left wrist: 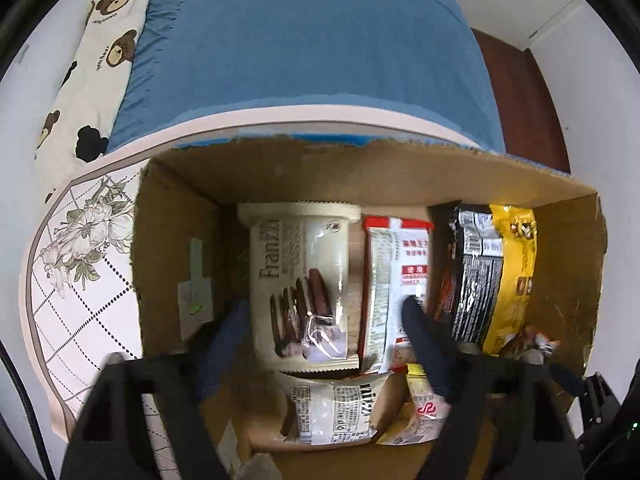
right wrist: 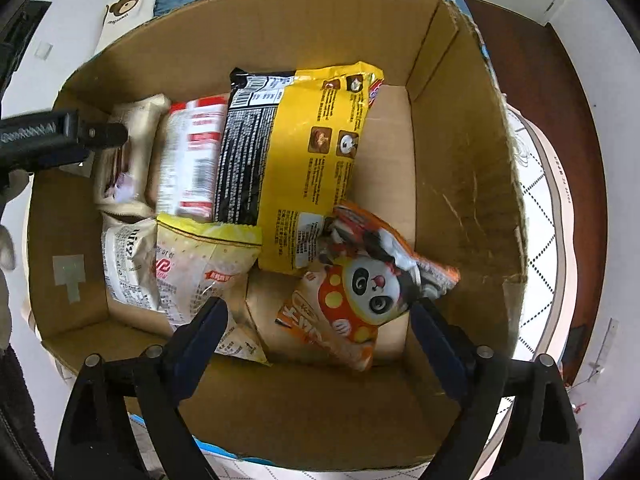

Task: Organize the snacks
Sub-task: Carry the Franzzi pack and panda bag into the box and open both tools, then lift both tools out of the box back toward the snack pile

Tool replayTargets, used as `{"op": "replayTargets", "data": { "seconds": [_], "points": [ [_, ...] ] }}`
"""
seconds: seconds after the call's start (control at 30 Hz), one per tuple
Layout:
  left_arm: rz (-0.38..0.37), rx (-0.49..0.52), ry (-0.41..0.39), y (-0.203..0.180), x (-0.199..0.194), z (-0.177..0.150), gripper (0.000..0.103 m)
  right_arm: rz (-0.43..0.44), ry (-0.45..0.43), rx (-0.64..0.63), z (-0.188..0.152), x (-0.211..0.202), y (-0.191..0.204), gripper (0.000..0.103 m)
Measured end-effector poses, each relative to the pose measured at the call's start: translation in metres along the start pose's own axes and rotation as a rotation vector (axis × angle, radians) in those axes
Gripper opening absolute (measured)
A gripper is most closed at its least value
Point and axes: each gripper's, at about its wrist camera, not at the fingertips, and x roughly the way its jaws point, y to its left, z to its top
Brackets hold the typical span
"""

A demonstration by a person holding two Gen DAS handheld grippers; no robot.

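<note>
Bedroom setting: a bed with a blue sheet [left wrist: 312,40] lies beyond, a bear-print pillow [left wrist: 100,60] along its left edge, and a bench with a flower-and-grid cloth [left wrist: 80,260] carries an open cardboard box [right wrist: 460,160]. Both grippers point down into the box. Snacks inside: a cream biscuit pack [left wrist: 304,280] stands against the far wall, a red-and-white packet [left wrist: 394,280] just beside it, then a black-and-yellow bag [right wrist: 304,160] leaning on the right. In front lie a small white packet [left wrist: 336,412], a pale yellow-edged bag [right wrist: 200,272] partly over it, and an orange panda bag [right wrist: 360,292] resting against the black-and-yellow one. Left gripper [left wrist: 324,316] is released, jaws wide on either side of the biscuit pack and the red-and-white packet, not pressing them. Right gripper [right wrist: 318,312] is likewise released, jaws spread, the panda bag lying loose between and beyond its fingertips.
</note>
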Motion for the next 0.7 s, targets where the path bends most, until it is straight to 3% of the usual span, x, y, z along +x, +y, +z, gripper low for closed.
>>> {"op": "replayTargets", "data": {
  "seconds": [0.27,0.7],
  "points": [
    [0.001,-0.010,-0.044,-0.001,-0.016,-0.018,0.083,-0.006,-0.049,0.011,-0.004,-0.010,0.003,0.095],
    [0.017,0.007,-0.322,-0.008,-0.086,-0.113,0.083,-0.018,-0.257,0.049,-0.044,-0.061,0.004,0.095]
  ]
}}
